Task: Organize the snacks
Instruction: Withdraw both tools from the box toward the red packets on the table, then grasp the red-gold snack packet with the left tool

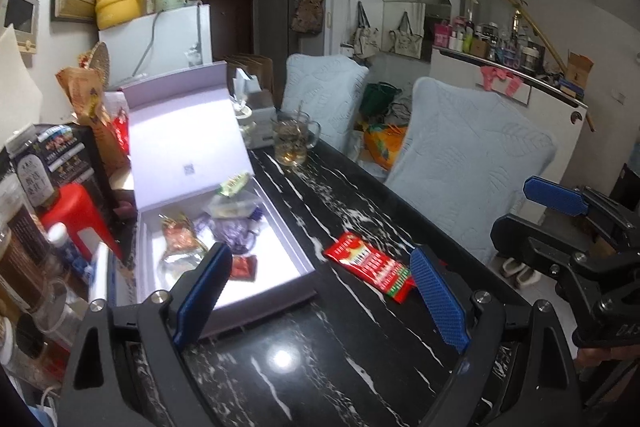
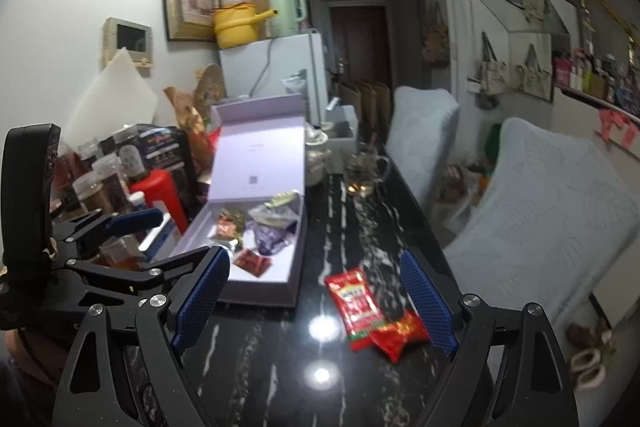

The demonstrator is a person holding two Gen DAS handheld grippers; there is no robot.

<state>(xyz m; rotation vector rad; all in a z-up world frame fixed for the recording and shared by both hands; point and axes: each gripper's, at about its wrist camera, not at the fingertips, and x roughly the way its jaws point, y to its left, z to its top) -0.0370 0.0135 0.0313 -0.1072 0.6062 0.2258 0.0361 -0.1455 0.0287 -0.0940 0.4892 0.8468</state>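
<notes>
We are holding the left tongs (image 1: 320, 295) and right tongs (image 2: 316, 299) wide apart, gripping nothing. Two red snack packets (image 2: 370, 309) are lying on the black counter (image 2: 260, 359) at lower center, beside the open lilac box (image 2: 256, 227) holding other snacks at center left.
</notes>
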